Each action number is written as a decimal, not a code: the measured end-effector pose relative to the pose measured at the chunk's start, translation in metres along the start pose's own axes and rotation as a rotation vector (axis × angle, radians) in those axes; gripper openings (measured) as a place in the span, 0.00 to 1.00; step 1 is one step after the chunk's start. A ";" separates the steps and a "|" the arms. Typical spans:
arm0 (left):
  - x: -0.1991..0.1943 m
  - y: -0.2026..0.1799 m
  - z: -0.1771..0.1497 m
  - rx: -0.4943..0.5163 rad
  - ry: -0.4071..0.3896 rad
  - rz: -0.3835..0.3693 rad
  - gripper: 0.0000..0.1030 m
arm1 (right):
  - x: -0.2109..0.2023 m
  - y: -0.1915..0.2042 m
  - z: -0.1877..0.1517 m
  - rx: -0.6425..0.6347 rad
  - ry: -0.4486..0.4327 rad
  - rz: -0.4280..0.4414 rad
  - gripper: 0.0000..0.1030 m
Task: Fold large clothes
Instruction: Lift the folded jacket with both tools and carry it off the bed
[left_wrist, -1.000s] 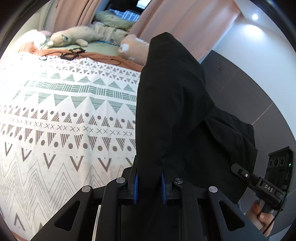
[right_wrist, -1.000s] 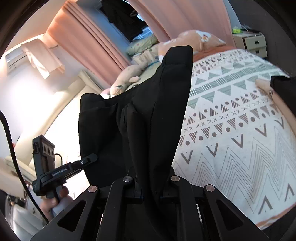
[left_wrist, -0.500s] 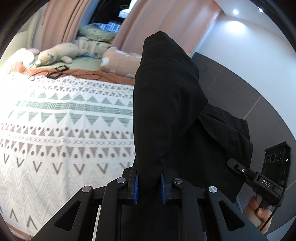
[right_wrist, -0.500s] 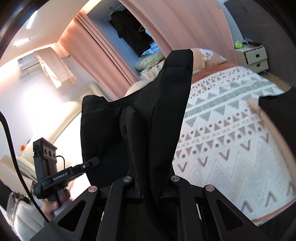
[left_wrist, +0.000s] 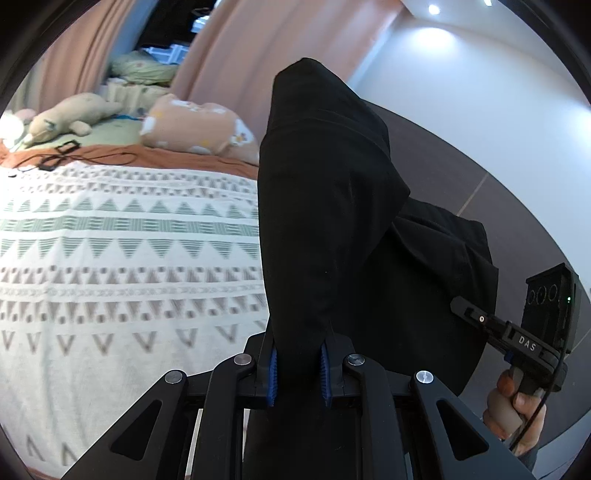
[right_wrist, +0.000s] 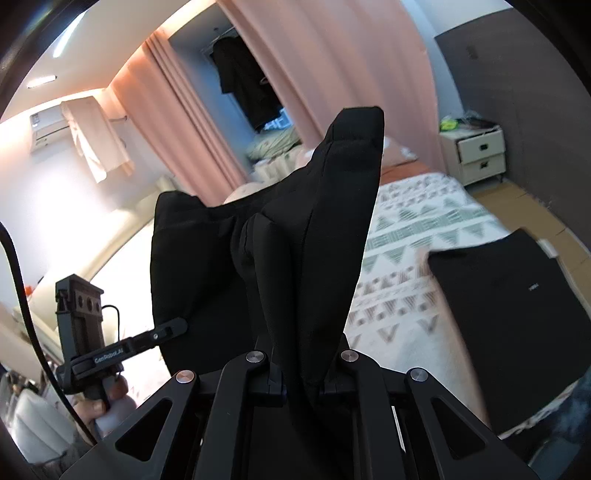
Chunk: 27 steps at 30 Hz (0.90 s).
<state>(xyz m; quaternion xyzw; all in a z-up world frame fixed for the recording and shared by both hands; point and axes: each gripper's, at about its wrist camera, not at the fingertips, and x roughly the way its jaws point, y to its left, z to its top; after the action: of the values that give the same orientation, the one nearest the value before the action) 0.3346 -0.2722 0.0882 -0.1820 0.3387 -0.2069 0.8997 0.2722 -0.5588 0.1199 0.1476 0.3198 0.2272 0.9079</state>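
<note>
A: Where is the garment?

B: A black garment (left_wrist: 325, 206) hangs in the air above the bed (left_wrist: 122, 266), stretched between both tools. In the left wrist view, the left tool (left_wrist: 297, 376) is clenched on a fold of it, blue pads pressing the cloth from both sides.

A: And the right one?

B: The right tool (right_wrist: 301, 384) grips another bunched fold of the same garment (right_wrist: 317, 229), its jaws nearly together on the fabric.

A: What does each camera show that the other misses?

B: The left view shows the right tool (left_wrist: 476, 317) from the side, tip touching the cloth, with a hand (left_wrist: 513, 410) on its grip. It also shows a plush toy (left_wrist: 62, 120) and a peach pillow (left_wrist: 199, 125) at the head of the bed. The right view shows the left tool (right_wrist: 162, 332) from the side, and a hand (right_wrist: 107, 402) below it. Only this view shows a second black garment (right_wrist: 513, 306) lying flat on the bed's right side, a white nightstand (right_wrist: 478, 155) beyond, and dark clothing hanging (right_wrist: 243, 85) between pink curtains (right_wrist: 332, 62).
</note>
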 end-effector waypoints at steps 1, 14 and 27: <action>0.004 -0.008 0.001 0.006 0.002 -0.007 0.17 | -0.006 -0.008 0.004 -0.001 -0.005 -0.011 0.11; 0.094 -0.105 0.016 0.046 0.085 -0.116 0.17 | -0.066 -0.095 0.055 -0.013 -0.009 -0.179 0.11; 0.190 -0.155 0.007 -0.001 0.252 -0.190 0.17 | -0.064 -0.176 0.100 0.025 0.050 -0.330 0.11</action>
<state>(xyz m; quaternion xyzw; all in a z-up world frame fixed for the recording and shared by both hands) 0.4311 -0.4968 0.0646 -0.1860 0.4304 -0.3119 0.8264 0.3485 -0.7540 0.1550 0.0987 0.3653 0.0743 0.9227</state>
